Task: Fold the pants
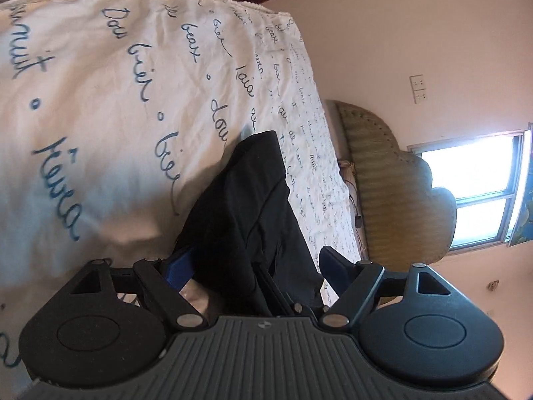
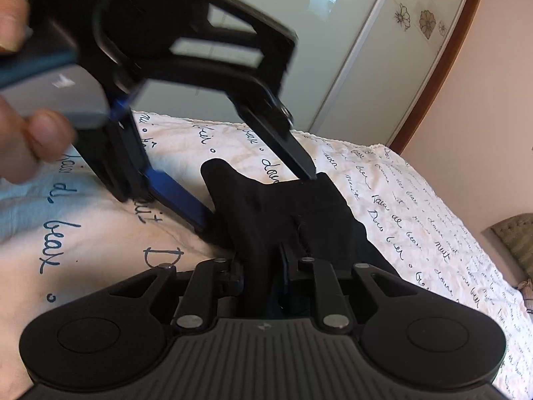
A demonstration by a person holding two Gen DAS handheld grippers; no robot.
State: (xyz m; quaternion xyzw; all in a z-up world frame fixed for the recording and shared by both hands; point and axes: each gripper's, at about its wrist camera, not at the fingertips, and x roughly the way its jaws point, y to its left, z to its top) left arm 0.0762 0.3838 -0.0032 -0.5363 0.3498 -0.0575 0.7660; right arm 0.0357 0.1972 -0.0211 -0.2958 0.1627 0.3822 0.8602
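The black pants (image 1: 253, 200) lie bunched on a white bedspread with blue handwriting (image 1: 100, 100). My left gripper (image 1: 256, 260) is open, its blue fingers (image 1: 181, 263) straddling the pants' near end. In the right wrist view the pants (image 2: 283, 206) sit just ahead, and my right gripper (image 2: 269, 266) is shut on a fold of the black cloth. The left gripper (image 2: 256, 200) shows there from above, its fingers (image 2: 180, 196) spread wide on either side of the pants, held by a hand (image 2: 33, 140).
The bedspread (image 2: 416, 206) covers the bed. A wicker headboard (image 1: 383, 173) stands past the bed's end, with a window (image 1: 476, 193) and wall sockets (image 1: 418, 88) beyond. A glossy wardrobe door (image 2: 299, 76) rises behind the bed.
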